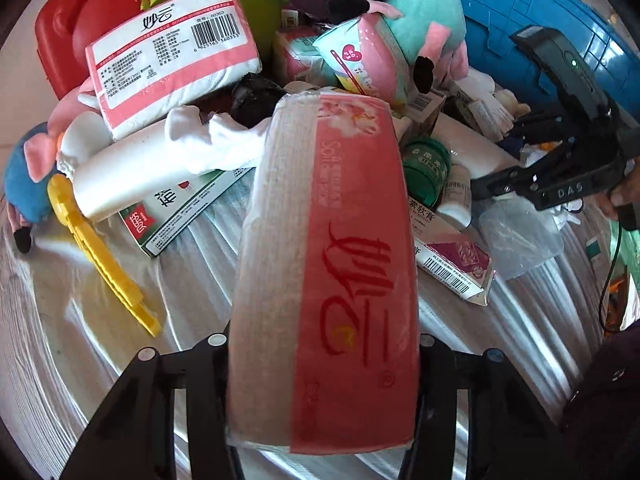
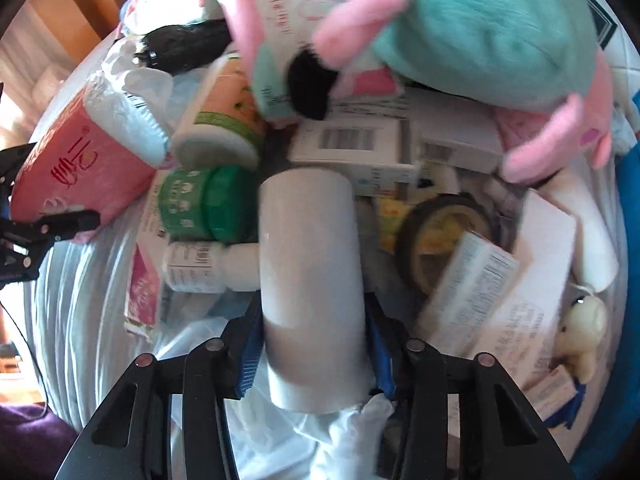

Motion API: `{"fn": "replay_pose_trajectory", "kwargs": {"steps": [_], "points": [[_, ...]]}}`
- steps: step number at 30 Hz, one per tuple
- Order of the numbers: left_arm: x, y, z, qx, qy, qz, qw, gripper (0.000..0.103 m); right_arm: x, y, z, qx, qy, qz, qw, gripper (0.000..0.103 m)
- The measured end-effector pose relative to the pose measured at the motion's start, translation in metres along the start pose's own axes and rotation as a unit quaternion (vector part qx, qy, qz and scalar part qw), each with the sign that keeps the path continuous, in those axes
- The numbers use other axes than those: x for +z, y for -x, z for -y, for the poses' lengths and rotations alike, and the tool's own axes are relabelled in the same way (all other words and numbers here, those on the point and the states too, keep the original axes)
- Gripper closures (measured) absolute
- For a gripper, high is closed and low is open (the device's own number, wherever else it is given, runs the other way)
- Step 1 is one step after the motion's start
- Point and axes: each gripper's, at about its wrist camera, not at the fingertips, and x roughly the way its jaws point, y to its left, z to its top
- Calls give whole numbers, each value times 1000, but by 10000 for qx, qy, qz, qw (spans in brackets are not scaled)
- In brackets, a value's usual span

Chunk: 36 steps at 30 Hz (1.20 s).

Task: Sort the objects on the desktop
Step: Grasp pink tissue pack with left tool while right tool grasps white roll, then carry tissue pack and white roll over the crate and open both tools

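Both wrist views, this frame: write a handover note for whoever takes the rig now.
Left gripper: shut on the pink tissue pack, held above the table.
Right gripper: shut on the white cylindrical bottle, at the near edge of the pile.
Pile: second tissue pack, green-lidded jar, teal plush toy, medicine boxes, yellow clip, all unsorted.
Blue bin behind the pile.
Done: two items gripped. Left: place both, then sort the rest.
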Motion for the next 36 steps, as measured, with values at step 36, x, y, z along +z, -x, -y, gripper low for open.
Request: {"fn": "replay_pose_trajectory", "kwargs": {"steps": [36], "points": [[209, 204, 320, -1133, -2023, 3278, 9158, 55, -239, 442, 70, -1182, -2937, 4768, 8200, 59]]}}
